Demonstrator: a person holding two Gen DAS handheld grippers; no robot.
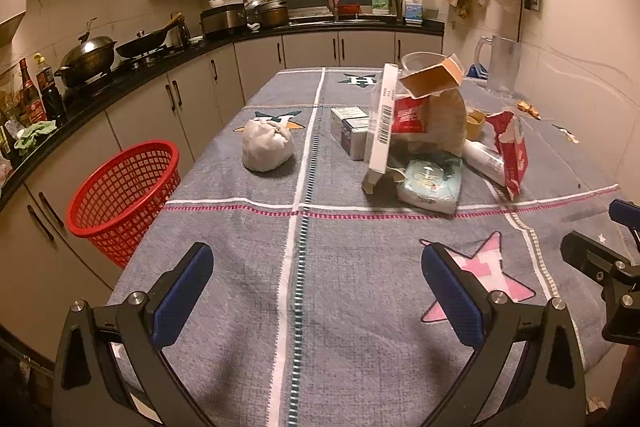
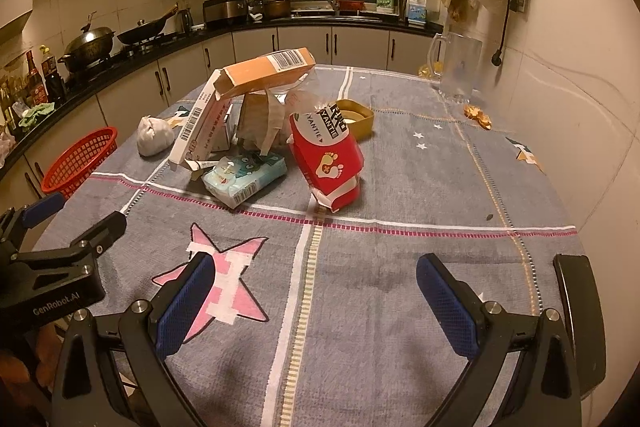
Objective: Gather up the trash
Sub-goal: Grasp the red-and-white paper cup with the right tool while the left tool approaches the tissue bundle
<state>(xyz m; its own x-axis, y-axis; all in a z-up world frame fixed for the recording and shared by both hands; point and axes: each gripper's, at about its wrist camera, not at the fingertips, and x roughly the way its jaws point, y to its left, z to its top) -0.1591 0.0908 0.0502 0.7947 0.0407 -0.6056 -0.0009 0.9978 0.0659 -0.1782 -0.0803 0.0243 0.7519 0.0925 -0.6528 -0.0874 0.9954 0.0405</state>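
Here both the left gripper [image 1: 317,279] and the right gripper [image 2: 312,279] are wide and empty; grabbing the leaning white box [image 1: 382,119] could topple the orange carton [image 1: 432,77] above.

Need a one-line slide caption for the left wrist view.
Open left claw hovers over the tablecloth, facing piled packaging; red basket stands beside the table.

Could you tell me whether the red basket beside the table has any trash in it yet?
Apparently empty: the red basket shows only bare mesh inside in the left wrist view, though its bottom is hidden.
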